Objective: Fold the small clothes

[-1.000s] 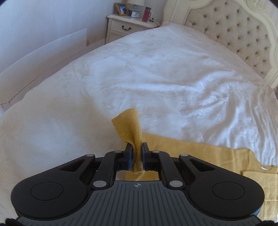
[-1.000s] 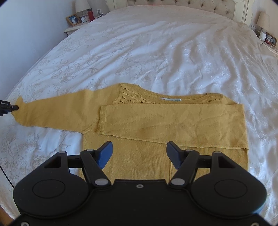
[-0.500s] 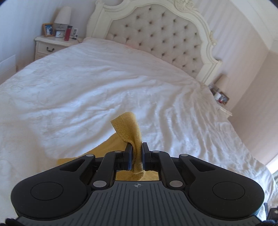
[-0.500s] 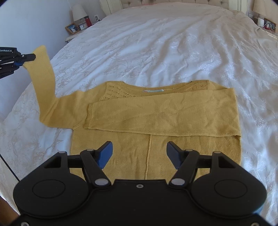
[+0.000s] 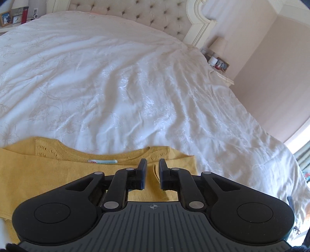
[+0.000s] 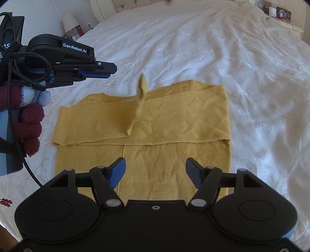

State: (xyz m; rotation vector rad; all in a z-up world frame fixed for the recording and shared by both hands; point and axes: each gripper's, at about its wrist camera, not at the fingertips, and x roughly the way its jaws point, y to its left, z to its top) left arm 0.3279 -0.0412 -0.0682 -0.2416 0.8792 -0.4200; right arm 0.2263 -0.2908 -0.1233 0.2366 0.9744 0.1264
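This is a bedroom in a home. A wide bed (image 5: 120, 81) under a white floral-embossed bedspread (image 6: 213, 48) fills most of both views. At 12 o'clock in the left wrist view stands a cream button-tufted headboard (image 5: 155, 17) with a carved frame. At 2 o'clock a bedside stand (image 5: 224, 75) carries a shaded lamp (image 5: 218, 45) and small items; at 10 o'clock sit a framed photo (image 5: 5, 18) and a clock (image 5: 16, 19). The walls are pale pink.

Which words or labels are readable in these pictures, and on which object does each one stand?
"GenRobot.AI": white print on the side of the left gripper.
"AS": cut-off letters on the black box behind it; the lines below are unreadable.
Neck label in the yellow sweater: print too blurred to read.
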